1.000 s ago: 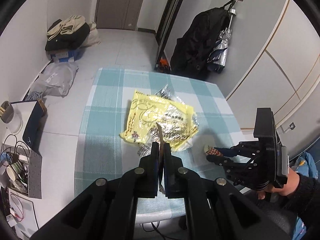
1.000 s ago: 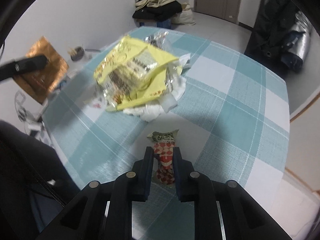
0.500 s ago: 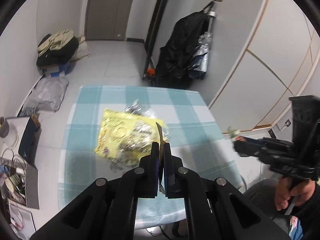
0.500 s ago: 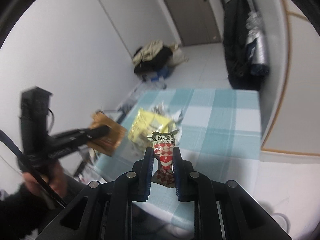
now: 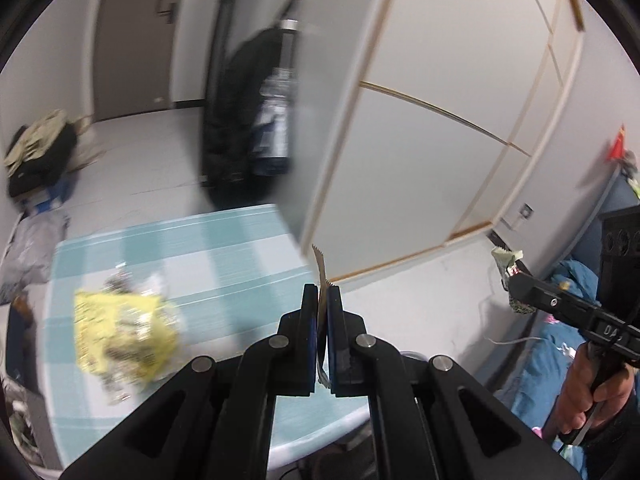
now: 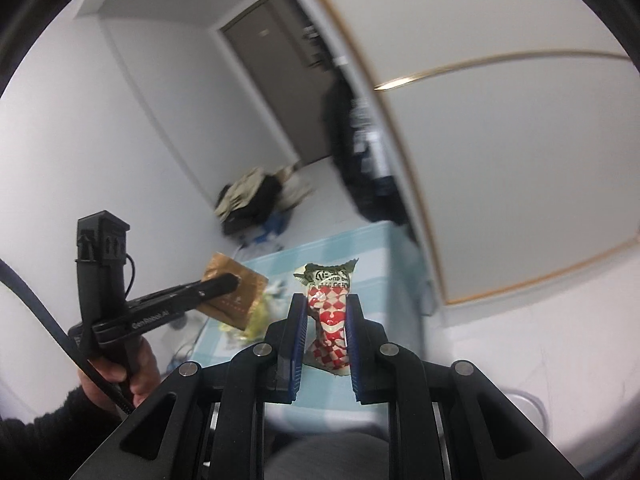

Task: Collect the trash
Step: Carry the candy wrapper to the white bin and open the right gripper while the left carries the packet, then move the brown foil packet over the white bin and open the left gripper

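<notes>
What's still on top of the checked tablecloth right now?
On the checked tablecloth lies a blurred heap of yellow wrappers with some silvery foil. The left gripper covers its near edge, so anything there is hidden. The view is too blurred to show smaller scraps.

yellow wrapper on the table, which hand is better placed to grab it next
Neither yet: the left gripper is shut on a brown wrapper, the right gripper on a red checked wrapper. Left sits nearer the yellow wrapper.
</notes>
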The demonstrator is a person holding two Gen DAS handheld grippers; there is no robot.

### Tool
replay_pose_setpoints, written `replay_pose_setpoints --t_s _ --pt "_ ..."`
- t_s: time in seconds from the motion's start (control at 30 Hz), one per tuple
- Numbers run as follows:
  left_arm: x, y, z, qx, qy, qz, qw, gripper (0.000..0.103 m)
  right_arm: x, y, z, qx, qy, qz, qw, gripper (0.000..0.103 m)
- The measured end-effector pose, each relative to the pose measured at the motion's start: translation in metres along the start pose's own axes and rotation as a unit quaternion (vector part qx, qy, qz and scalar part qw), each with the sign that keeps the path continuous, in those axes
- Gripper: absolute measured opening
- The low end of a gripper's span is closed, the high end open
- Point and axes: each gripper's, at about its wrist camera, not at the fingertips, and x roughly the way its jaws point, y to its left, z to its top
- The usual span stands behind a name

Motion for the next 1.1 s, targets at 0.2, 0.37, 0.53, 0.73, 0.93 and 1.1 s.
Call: replay_pose_setpoints --t_s 0.2,0.37,0.53,0.73,0.93,1.1 --pt "0.049 -0.043 0.007 0.032 0.044 -0.051 0.9972 0.000 -0.003 -0.066 -0.022 0.063 0.013 -0.046 0.997 0.018" --pt "0.098 -0.075 0.004 0.054 0.102 -0.089 0.9894 0.000 0.013 -0.125 -0.052 0.140 0.044 -0.077 0.986 0.018" --pt "0.145 -0.100 -0.007 0.077 0.163 -0.118 0.9766 0.000 0.028 -0.174 -0.086 0.197 0.082 -0.098 0.972 0.018" --pt "0.182 -0.123 -0.020 0.106 0.208 -0.135 0.9628 0.000 0.054 -0.214 -0.129 0.255 0.131 -0.113 0.951 0.018" --pt "0.217 -0.134 -0.029 0.114 0.262 -0.146 0.9471 0.000 0.060 -0.224 -0.152 0.254 0.157 -0.122 0.947 0.021" --pt "0.238 -0.152 -0.038 0.142 0.301 -0.158 0.9297 0.000 0.051 -0.224 -0.151 0.248 0.145 -0.127 0.950 0.038"
